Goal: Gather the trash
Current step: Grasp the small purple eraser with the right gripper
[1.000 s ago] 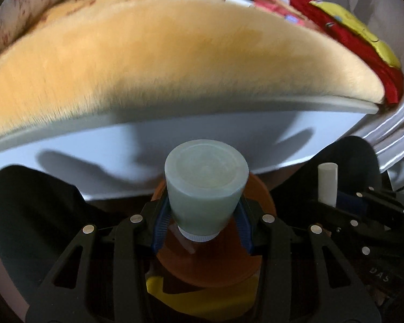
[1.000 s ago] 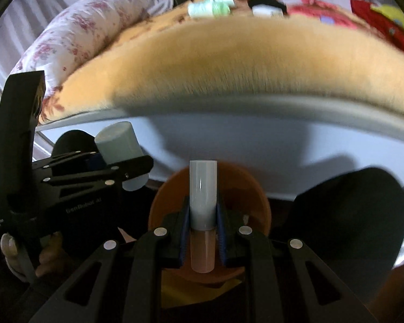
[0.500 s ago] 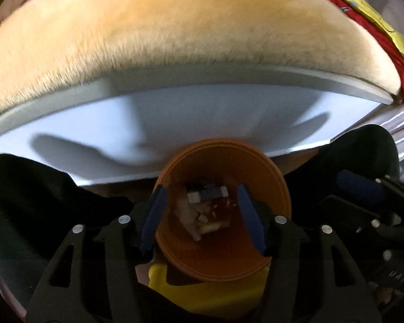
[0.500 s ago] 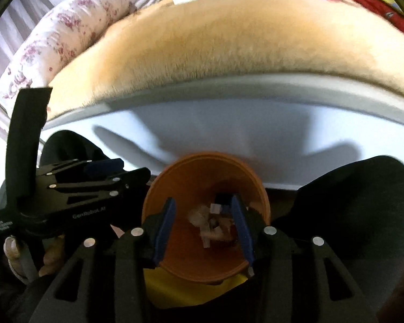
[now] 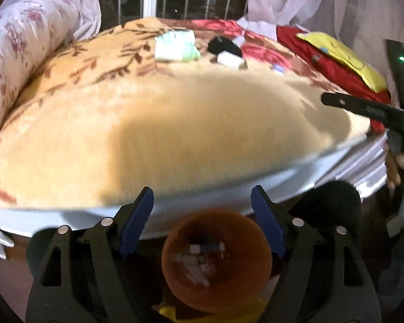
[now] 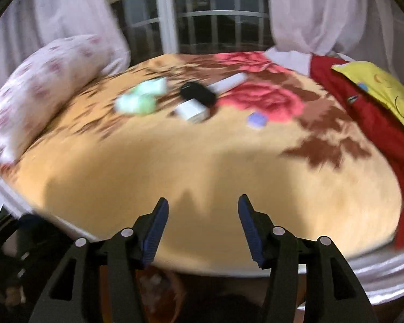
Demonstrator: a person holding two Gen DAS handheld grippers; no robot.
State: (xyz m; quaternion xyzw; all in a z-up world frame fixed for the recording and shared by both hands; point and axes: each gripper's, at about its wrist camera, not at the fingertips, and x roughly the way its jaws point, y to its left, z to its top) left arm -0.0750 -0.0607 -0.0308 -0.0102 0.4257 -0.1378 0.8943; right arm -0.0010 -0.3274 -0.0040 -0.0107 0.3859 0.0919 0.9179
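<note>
Both grippers, left gripper (image 5: 202, 202) and right gripper (image 6: 202, 212), have just been opening and stand empty, since the orange bin (image 5: 216, 262) at lower centre already holds scraps while a green packet (image 6: 141, 98) waits upper left on the blanket (image 6: 202, 167).

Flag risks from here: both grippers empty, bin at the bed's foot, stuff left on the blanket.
1. The black item, white box and white stick touch or overlap; a grasp could snag two, and they may not be trash.
2. The green packet looks soft and could slip from the fingers.
3. The orange bin sits below the mattress edge, so drops could miss.
</note>
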